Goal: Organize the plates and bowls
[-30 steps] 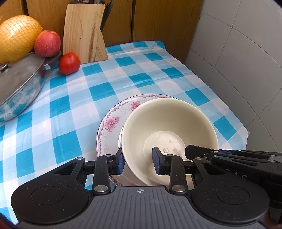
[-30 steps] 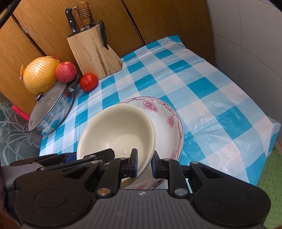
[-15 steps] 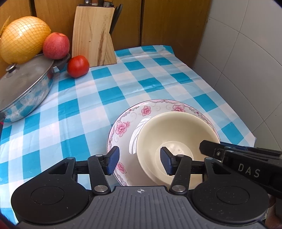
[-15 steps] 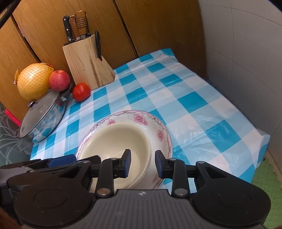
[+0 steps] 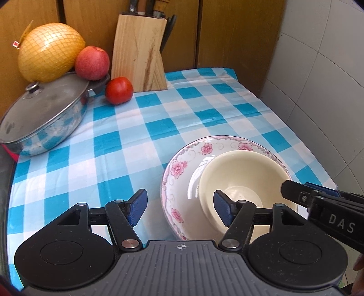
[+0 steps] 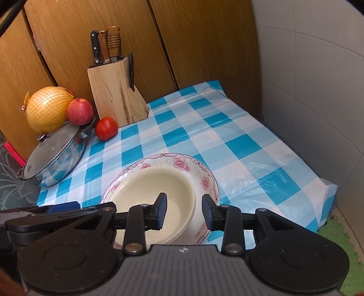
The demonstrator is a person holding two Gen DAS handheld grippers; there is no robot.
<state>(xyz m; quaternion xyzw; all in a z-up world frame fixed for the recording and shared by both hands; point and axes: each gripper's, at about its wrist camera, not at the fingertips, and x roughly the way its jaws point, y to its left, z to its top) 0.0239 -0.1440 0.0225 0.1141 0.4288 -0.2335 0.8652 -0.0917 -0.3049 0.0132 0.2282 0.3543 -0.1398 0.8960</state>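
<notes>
Cream glazed bowl [image 5: 248,179] sat nested, off-centre, in pink-flowered porcelain plate [image 6: 182,162] on desk. Left tongs [image 5: 179,209] opening, right tongs [image 6: 184,210] parted; both gripped nothing. Risk: withdrawal clipping rim, sliding stack.

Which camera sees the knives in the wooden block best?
The right wrist view. There the knives show whole handles above the block, plus one blade at its side. In the left wrist view the picture's top edge cuts most handles off, so only their bottoms show.
</notes>
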